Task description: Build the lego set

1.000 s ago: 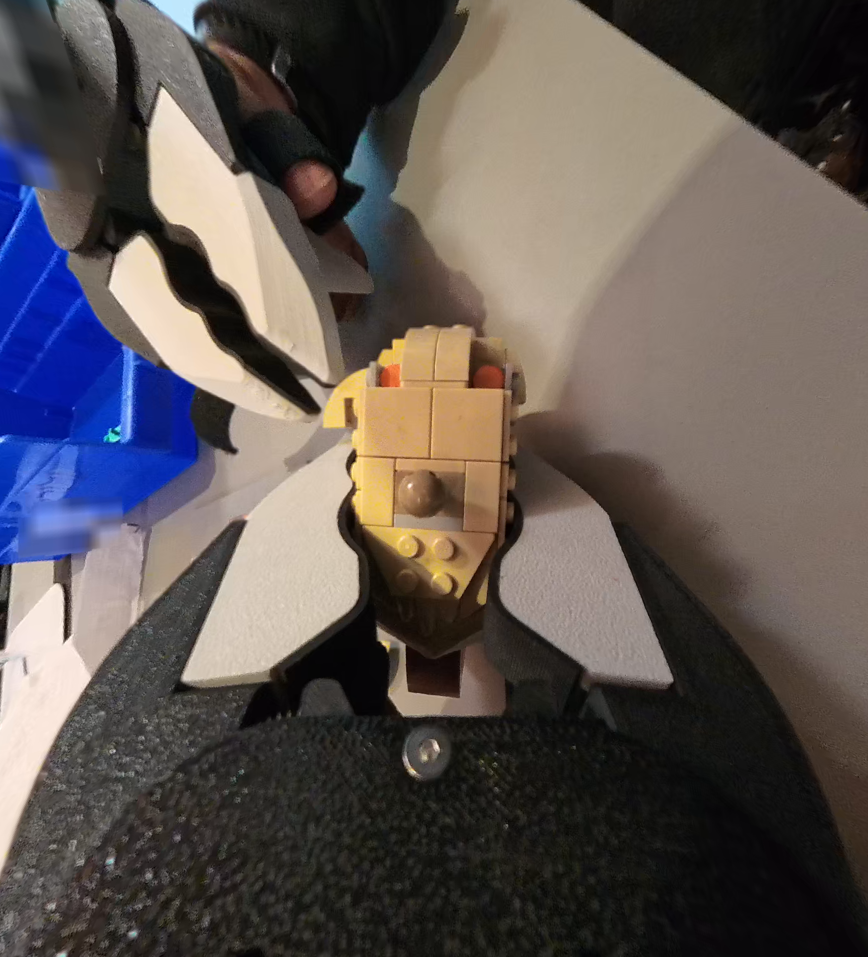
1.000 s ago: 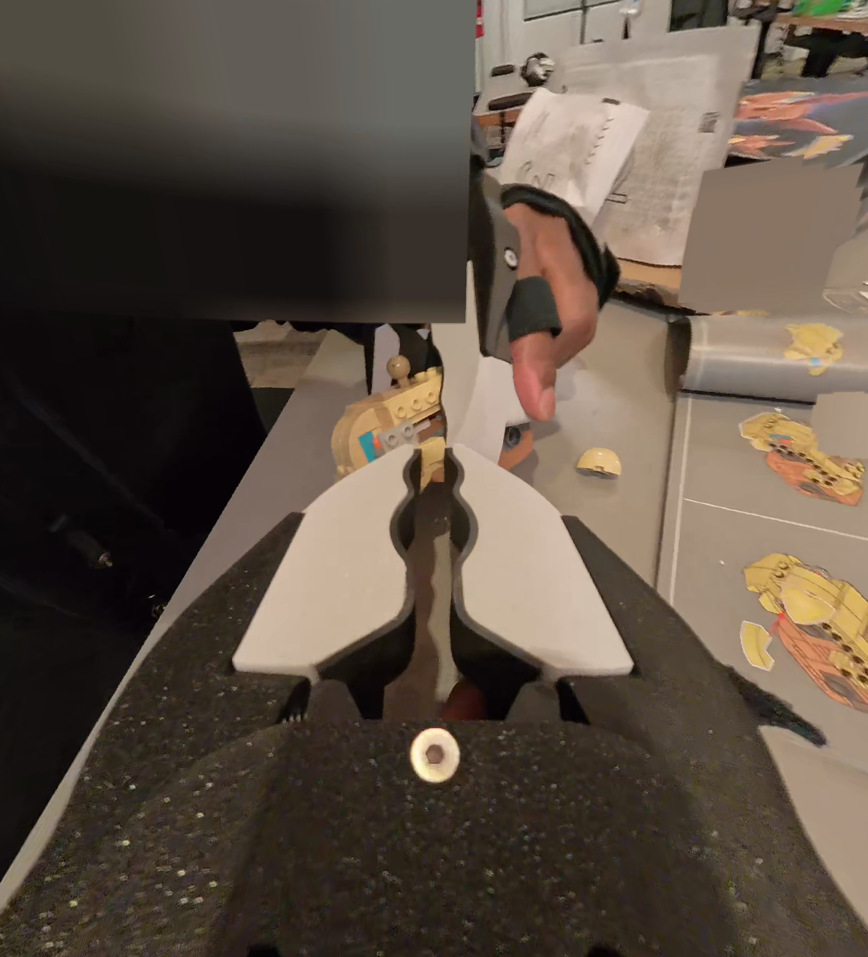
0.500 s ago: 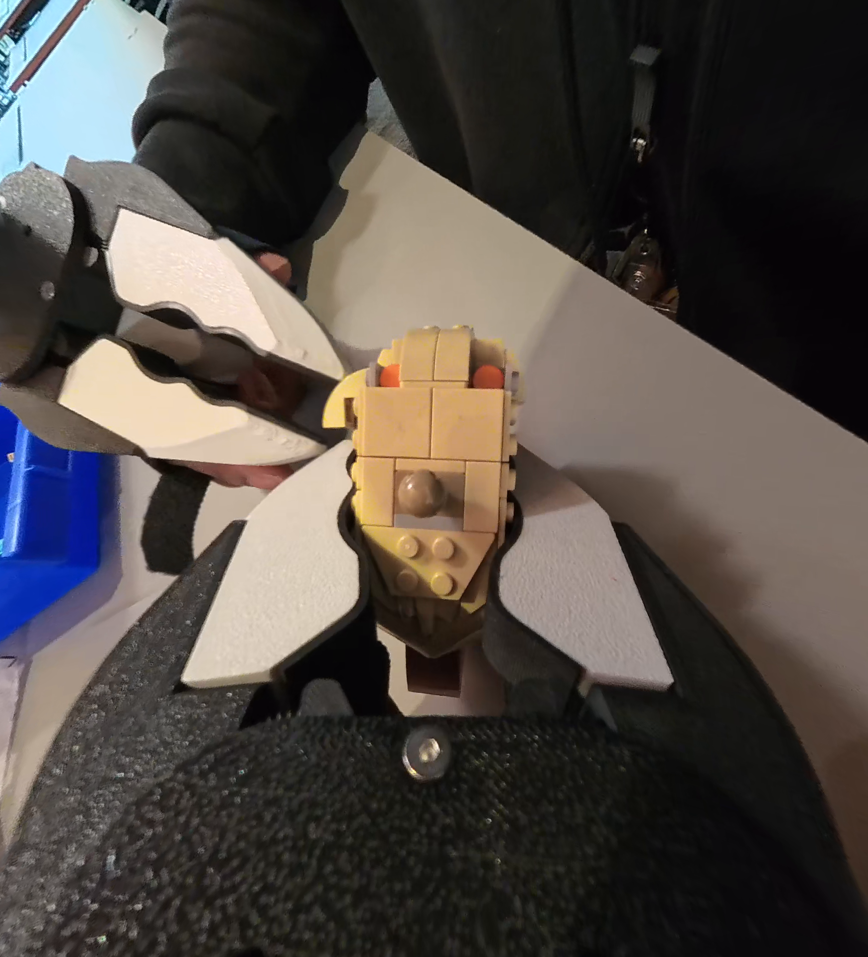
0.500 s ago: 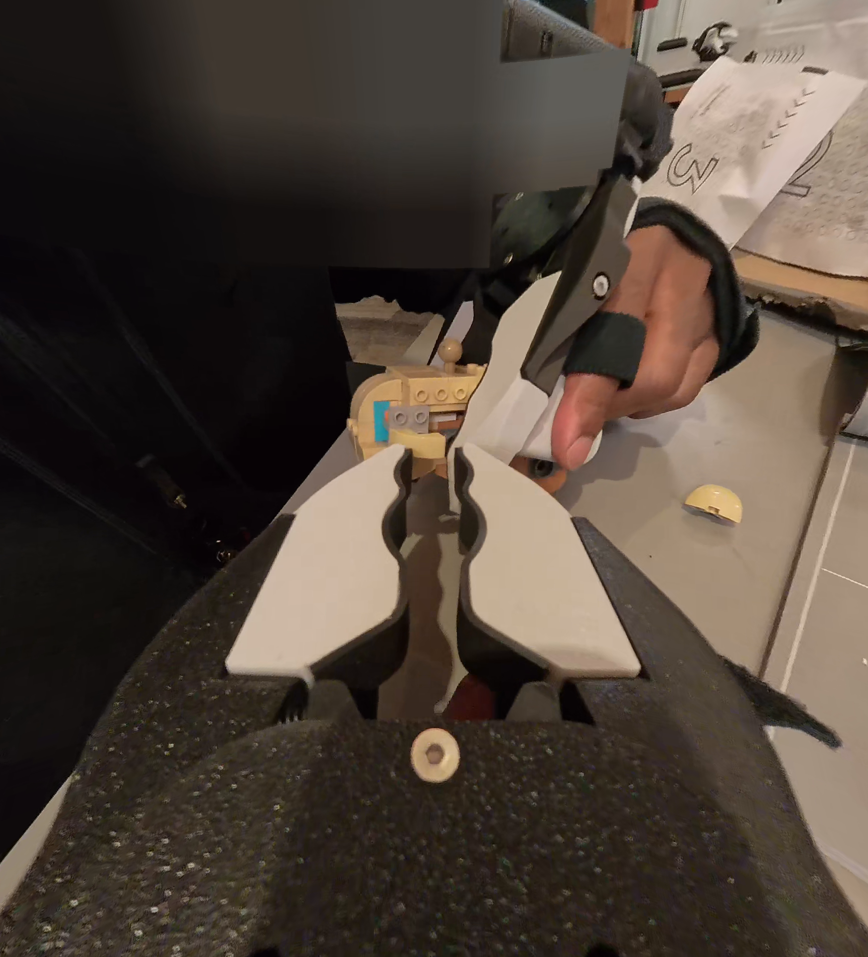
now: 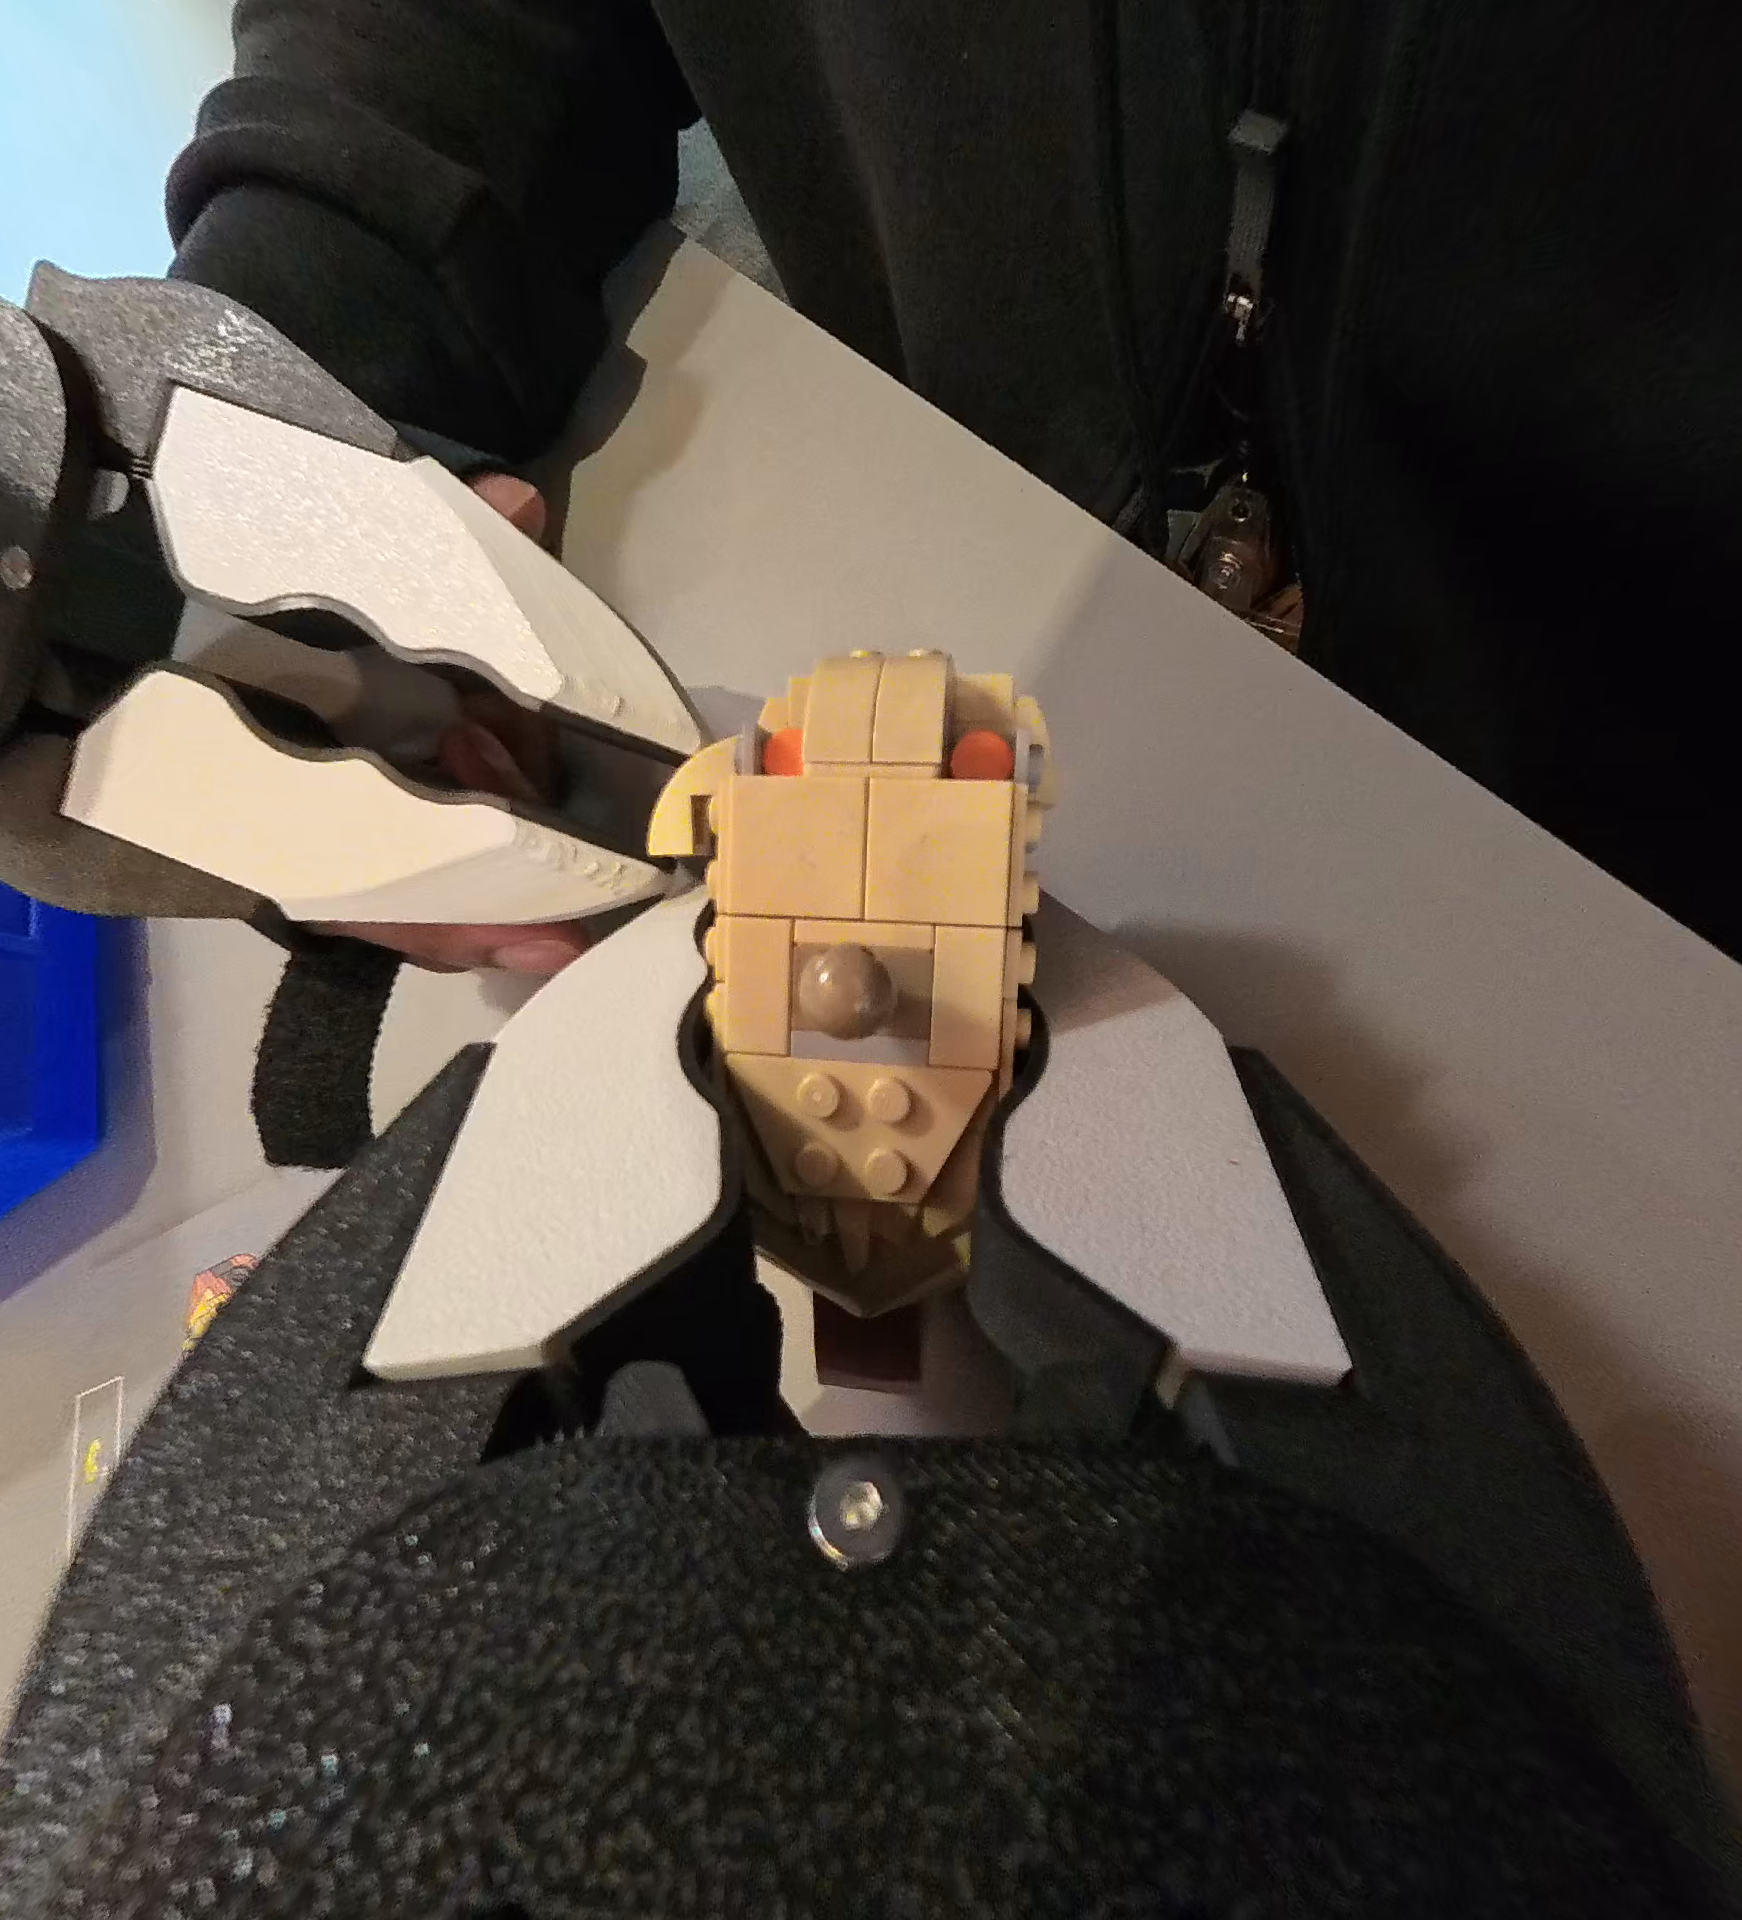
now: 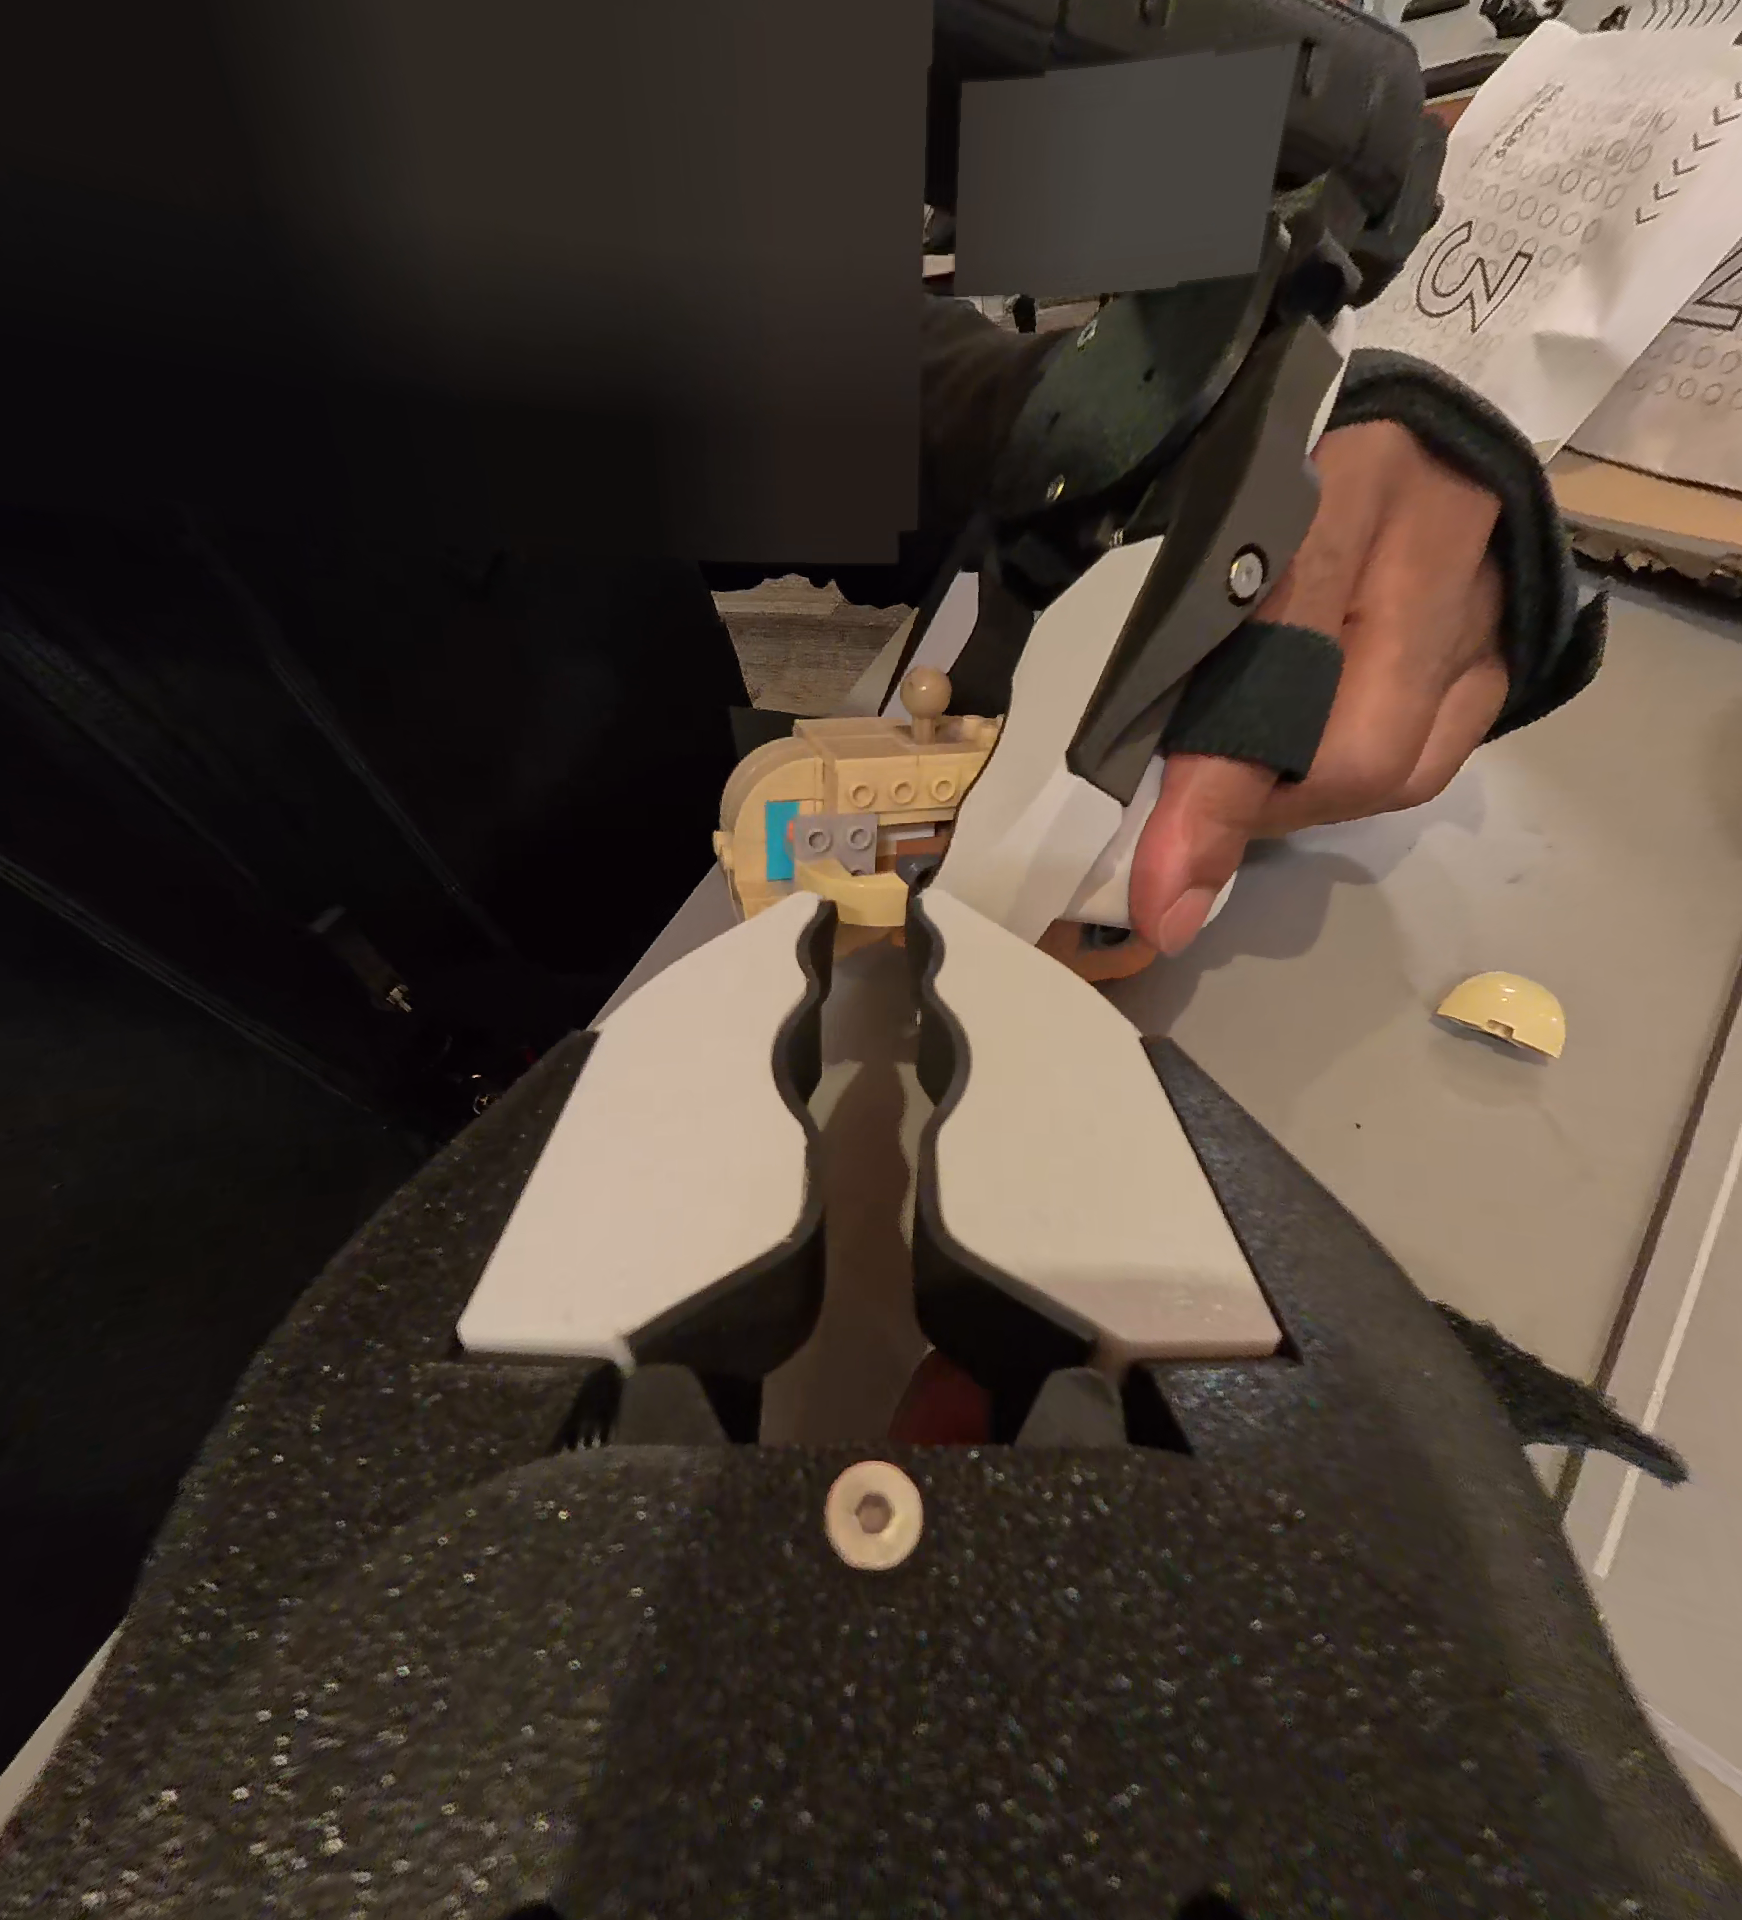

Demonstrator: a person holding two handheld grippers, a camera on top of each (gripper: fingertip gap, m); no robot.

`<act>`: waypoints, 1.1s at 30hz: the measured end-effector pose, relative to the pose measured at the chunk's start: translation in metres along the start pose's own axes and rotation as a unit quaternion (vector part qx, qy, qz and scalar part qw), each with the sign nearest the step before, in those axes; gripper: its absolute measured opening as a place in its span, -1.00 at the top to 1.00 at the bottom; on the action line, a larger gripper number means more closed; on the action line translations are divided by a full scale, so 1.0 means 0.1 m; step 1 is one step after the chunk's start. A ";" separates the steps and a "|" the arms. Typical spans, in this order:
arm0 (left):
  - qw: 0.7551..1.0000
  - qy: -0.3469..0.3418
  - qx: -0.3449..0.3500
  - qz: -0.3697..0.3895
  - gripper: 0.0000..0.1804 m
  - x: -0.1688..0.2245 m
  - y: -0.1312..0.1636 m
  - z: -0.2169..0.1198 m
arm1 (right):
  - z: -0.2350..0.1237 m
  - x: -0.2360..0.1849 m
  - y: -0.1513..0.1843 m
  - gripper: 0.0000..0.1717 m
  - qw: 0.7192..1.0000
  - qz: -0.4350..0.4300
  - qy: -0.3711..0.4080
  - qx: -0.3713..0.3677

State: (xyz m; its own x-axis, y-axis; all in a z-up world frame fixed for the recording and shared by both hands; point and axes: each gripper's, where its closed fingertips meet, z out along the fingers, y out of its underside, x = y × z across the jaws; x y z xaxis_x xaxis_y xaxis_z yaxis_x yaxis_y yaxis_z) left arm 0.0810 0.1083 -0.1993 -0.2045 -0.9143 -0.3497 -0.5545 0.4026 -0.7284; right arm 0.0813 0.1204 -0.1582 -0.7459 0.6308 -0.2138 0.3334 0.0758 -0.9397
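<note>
At the left edge of the tabletop (image 5: 1262, 831) stands a blue bin (image 5: 5, 1039). Next to it the right gripper (image 5: 682, 812) comes in from the side. Its two tips close on a curved tan piece (image 6: 862, 902) that sticks out from the side of a tan brick model (image 5: 867, 852), one tip above it and one below.

The brick model sits in the middle, near the front edge of the tabletop, close to the person in dark clothes. The left gripper (image 5: 867, 966) squeezes it, one white pad on each flat side.

The model looks light and hard. It is made of small bricks, so it can likely snap apart if pulled or bent. The flat sides look like the best place to hold it; the ball knob on top and the curved piece look easy to break off.

Farther right a tan dome piece (image 6: 1501, 1013) lies alone. At the far right corner are white paper bags (image 6: 1625, 260) with printing on them.
</note>
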 end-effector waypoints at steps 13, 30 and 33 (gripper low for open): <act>1.000 0.007 0.001 -0.021 0.46 0.00 0.00 -0.02 | 0.00 0.01 -0.02 0.84 1.000 0.027 -0.004 0.008; 1.000 0.001 -0.009 0.005 0.46 0.01 0.03 -0.02 | 0.03 0.02 0.00 0.83 0.999 0.039 -0.013 -0.003; 1.000 0.001 -0.009 0.001 0.46 0.00 0.03 -0.03 | 0.03 0.02 -0.01 0.83 0.999 0.037 -0.007 -0.003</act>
State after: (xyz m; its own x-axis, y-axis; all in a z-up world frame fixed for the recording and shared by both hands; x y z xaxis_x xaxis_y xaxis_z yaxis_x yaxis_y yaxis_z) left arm 0.0769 0.1091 -0.2003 -0.2080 -0.9133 -0.3501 -0.5691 0.4041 -0.7161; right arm 0.0777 0.1194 -0.1590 -0.7274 0.6233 -0.2872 0.3917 0.0335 -0.9195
